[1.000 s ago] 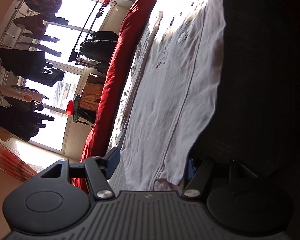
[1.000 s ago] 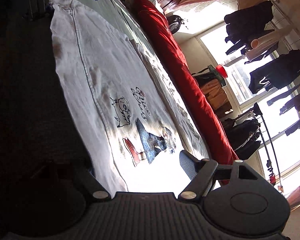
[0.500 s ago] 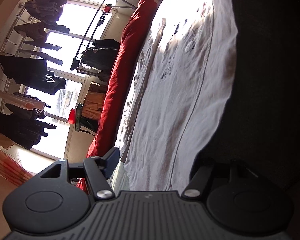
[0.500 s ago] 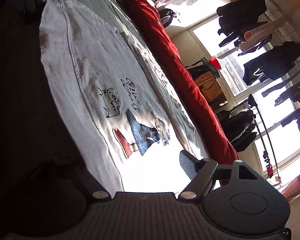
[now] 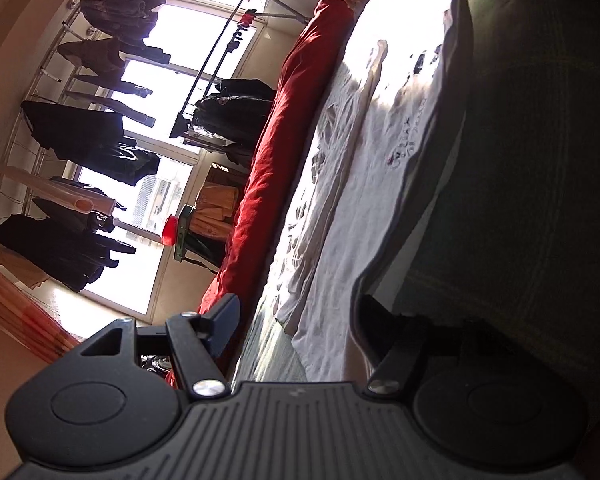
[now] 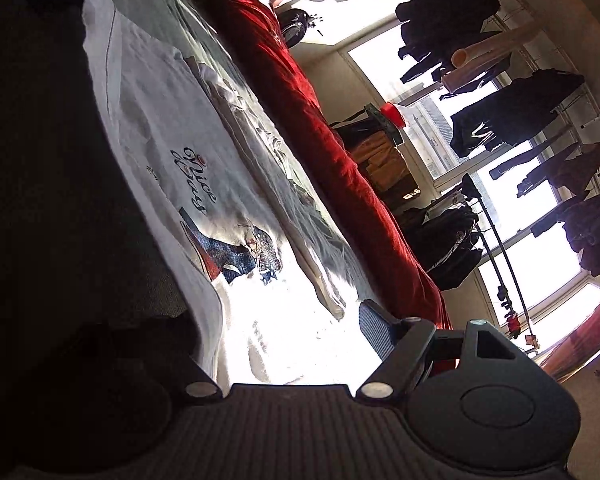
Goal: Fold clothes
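Left wrist view shows the shirt [image 5: 372, 184], soft, light and limp, spread on the bed [image 5: 532, 184] beside its red-quilted edge. Left claw [image 5: 300, 316] and right claw [image 6: 284, 340] gape at opposite hems; pinching corners there should carry it best.

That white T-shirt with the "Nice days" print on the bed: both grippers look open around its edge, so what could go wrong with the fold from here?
1. The left gripper has its fingers apart around the white T-shirt hem; closing may also pinch the bed cover.
2. The crumpled sleeve could get folded in as a lump.
3. The right gripper sits in glare and shadow, so its grip is hard to judge.
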Tool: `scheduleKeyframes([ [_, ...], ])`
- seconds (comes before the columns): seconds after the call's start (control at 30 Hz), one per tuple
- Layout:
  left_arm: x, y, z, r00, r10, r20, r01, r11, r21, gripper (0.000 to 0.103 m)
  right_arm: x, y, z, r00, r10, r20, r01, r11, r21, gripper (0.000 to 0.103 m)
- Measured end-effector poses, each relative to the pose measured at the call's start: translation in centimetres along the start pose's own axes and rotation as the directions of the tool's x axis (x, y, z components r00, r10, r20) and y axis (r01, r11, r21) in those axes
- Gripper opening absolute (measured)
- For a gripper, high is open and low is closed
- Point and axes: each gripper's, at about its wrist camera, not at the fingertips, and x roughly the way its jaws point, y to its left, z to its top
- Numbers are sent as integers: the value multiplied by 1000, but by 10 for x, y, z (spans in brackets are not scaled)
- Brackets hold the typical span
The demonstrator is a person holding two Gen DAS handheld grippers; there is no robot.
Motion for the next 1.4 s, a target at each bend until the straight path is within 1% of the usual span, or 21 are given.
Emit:
scheduleKeyframes([
  [0.07,4,3,2,1000,-11,-1,11,1000,-8,67,5,-5,3,1000,-3,1,3,1000,3,81],
  [0.13,8,3,2,999,-38,-9,38,999,-9,67,8,-7,4,1000,15,-4,-15,1000,7,81],
  [0.27,8,-12,1,996,-92,-17,93,995,47,68,15,-7,4,997,75,-22,-75,997,15,81],
  [0.3,8,-14,1,996,-91,-16,92,994,55,68,16,-4,3,995,95,-25,-95,995,17,81],
  [0.37,7,-19,1,996,-83,-14,83,994,68,68,18,5,3,995,97,-33,-97,995,3,81],
  [0.43,8,-13,0,998,-58,-25,59,997,43,68,22,10,1,998,51,-48,-52,999,-16,81],
  [0.57,11,0,-2,999,-8,-51,8,1000,-12,68,23,-4,-5,998,0,-66,4,998,59,81],
  [0.77,17,19,0,995,59,-79,-66,994,-91,68,20,-24,1,993,-111,-44,115,989,95,81],
  [0.9,24,29,6,993,83,-82,-90,992,-92,68,27,-32,5,988,-149,-38,152,982,110,81],
  [1.1,47,55,9,995,78,-67,-86,988,-129,68,47,-53,11,986,-168,-25,169,978,120,83],
  [1.33,95,78,12,994,92,-66,-101,982,-161,68,89,-80,24,983,-183,-20,184,977,105,83],
  [1.4,110,84,12,994,80,-70,-92,980,-177,68,104,-88,28,984,-178,-23,180,978,107,83],
])
